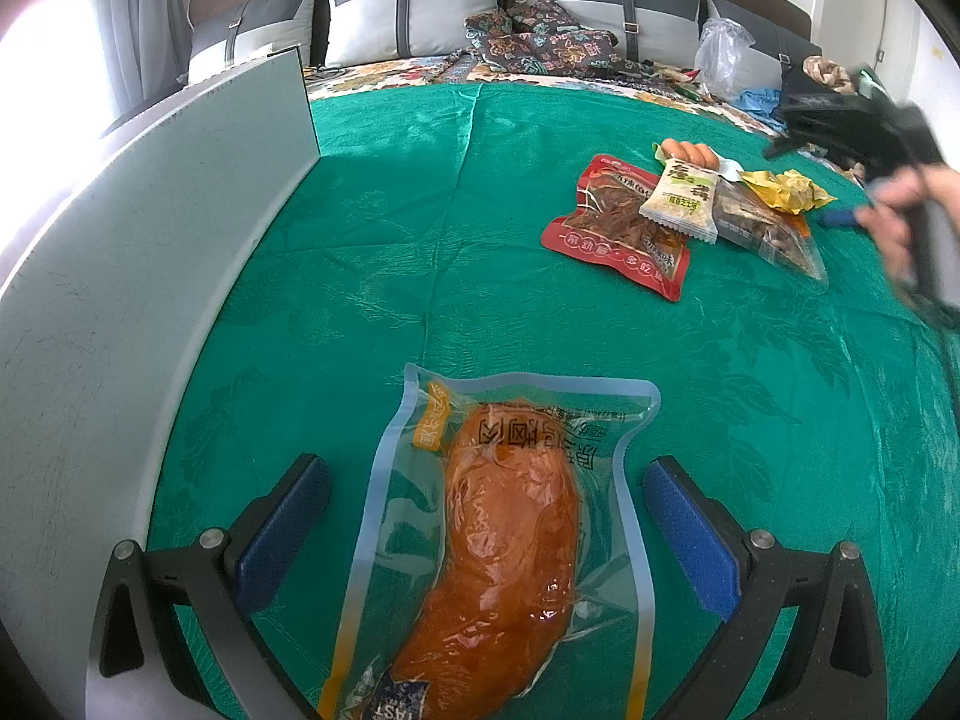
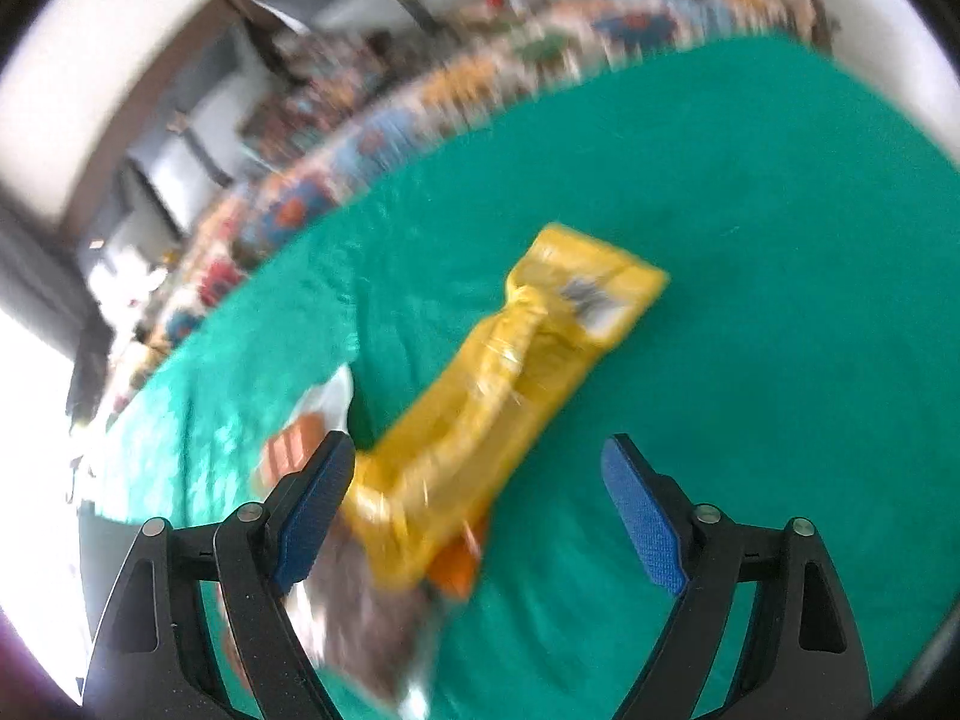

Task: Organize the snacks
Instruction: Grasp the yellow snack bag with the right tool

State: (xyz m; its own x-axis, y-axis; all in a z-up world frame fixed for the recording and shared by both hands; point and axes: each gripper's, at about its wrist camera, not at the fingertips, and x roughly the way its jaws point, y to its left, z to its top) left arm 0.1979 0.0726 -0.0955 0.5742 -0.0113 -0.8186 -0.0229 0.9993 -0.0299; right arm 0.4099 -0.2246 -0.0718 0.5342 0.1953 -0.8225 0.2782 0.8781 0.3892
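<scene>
In the left wrist view a clear vacuum pack with an orange-brown piece of meat [image 1: 504,540] lies flat on the green cloth [image 1: 420,276]. My left gripper [image 1: 486,516] is open and straddles the pack, one blue pad on each side. Farther right lies a pile: a red snack packet [image 1: 618,228], a small white packet [image 1: 684,198], sausages [image 1: 690,153], a clear bag of brown pieces [image 1: 768,228] and a yellow wrapper [image 1: 786,189]. My right gripper [image 2: 480,498] is open just above the yellow wrapper [image 2: 516,372], in a blurred view. It also shows at the right of the left wrist view [image 1: 840,217].
A grey-white panel [image 1: 138,252] stands along the left side of the cloth. Behind the cloth are a patterned bedspread, folded dark floral fabric [image 1: 540,42], grey pillows [image 1: 414,6] and a plastic bag [image 1: 723,54].
</scene>
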